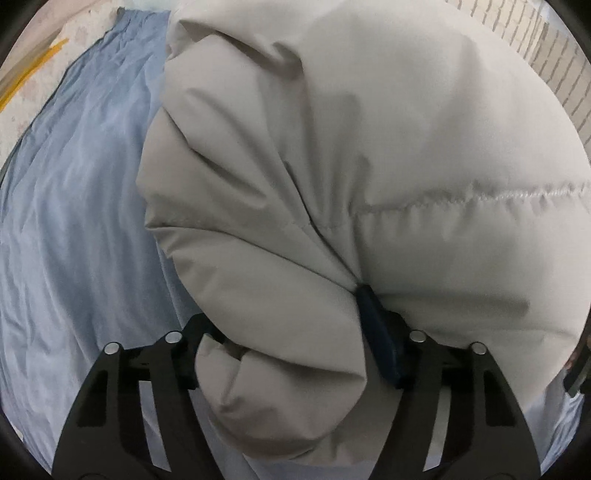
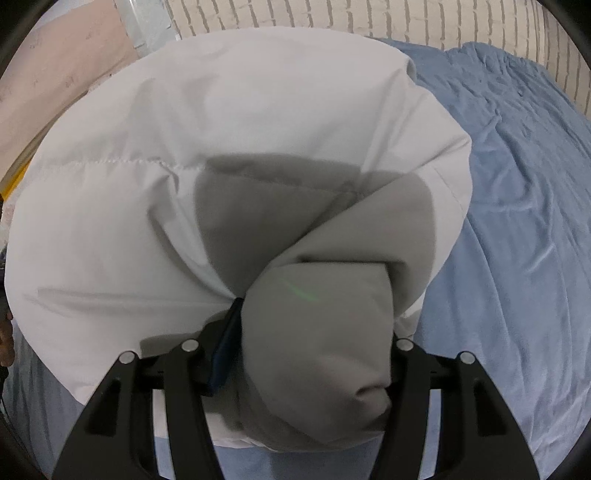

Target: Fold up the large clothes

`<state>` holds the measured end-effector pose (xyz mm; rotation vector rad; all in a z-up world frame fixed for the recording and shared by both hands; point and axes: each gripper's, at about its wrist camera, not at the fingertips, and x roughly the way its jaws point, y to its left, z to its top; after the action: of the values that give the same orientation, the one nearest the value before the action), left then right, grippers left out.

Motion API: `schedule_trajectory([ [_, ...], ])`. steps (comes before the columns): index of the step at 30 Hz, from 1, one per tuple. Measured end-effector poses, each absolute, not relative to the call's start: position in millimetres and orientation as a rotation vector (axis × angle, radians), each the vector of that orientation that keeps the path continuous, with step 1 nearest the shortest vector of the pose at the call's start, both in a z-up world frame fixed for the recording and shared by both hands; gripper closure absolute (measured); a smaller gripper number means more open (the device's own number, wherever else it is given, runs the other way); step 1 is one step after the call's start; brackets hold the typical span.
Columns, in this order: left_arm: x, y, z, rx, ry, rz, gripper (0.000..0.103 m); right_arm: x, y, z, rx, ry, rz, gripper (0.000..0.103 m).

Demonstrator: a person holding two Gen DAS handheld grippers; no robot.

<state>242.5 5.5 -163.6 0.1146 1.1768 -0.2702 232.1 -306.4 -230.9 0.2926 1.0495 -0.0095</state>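
My left gripper point(image 1: 291, 354) pinches a thick bunched fold of the pale puffy jacket point(image 1: 369, 166), the padded cloth bulging out between its two black fingers point(image 1: 384, 343) and filling the left wrist view from 12 o'clock round to 5 o'clock. A stitched seam point(image 1: 480, 195) runs across the jacket toward 3 o'clock. The blue bedsheet point(image 1: 74, 221) lies wrinkled under it, spreading from 7 o'clock up to 11 o'clock, with pale floor point(image 1: 33, 74) and a yellow strip point(image 1: 33, 70) beyond at 10 o'clock. A brick-patterned wall point(image 1: 546, 62) shows at 2 o'clock.

My right gripper point(image 2: 306, 354) likewise clamps a wad of the same jacket point(image 2: 184, 147), a shadowed grey fold point(image 2: 325, 325) squeezed between its fingers point(image 2: 225, 358) at 6 o'clock, while the bright body of the garment billows from 9 o'clock to 1 o'clock. The bedsheet point(image 2: 517, 221) lies rumpled from 2 o'clock down to 5 o'clock, and the brick-patterned wall point(image 2: 369, 18) runs along 12 o'clock. Both grips hold the jacket raised over the bed, between the two cameras.
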Motion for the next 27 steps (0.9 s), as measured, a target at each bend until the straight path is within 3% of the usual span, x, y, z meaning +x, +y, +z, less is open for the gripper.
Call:
schedule_trajectory([
  [4, 238.5, -8.2, -178.6, 0.159, 1.154, -0.286, 0.037, 238.4, -308.2, -228.0, 0.331, 1.05, 0.011, 0.044],
  [8, 240.9, -0.9, -172.5, 0.131, 1.176, -0.311, 0.027, 244.4, -321.2, -227.6, 0.412, 1.031, 0.0, 0.041],
  [14, 227.2, -11.2, -167.8, 0.197, 1.17, -0.303, 0.027, 233.8, -329.3, -220.8, 0.563, 0.958, -0.04, 0.04],
  [20, 227.1, -18.6, -166.1, 0.141, 1.204, -0.324, 0.027, 249.7, -322.0, -222.5, 0.484, 0.978, -0.039, 0.033],
  [22, 224.4, -24.1, -161.7, 0.136, 1.204, -0.329, 0.033, 247.7, -321.4, -223.1, 0.477, 0.99, -0.031, 0.037],
  [24, 213.3, -33.1, -152.8, 0.171, 1.162, -0.328, 0.042, 248.1, -323.4, -220.4, 0.441, 0.985, -0.033, 0.058],
  [27, 194.6, -50.8, -138.0, 0.225, 1.118, -0.323, 0.056, 239.2, -319.3, -211.7, 0.397, 0.96, -0.04, 0.078],
])
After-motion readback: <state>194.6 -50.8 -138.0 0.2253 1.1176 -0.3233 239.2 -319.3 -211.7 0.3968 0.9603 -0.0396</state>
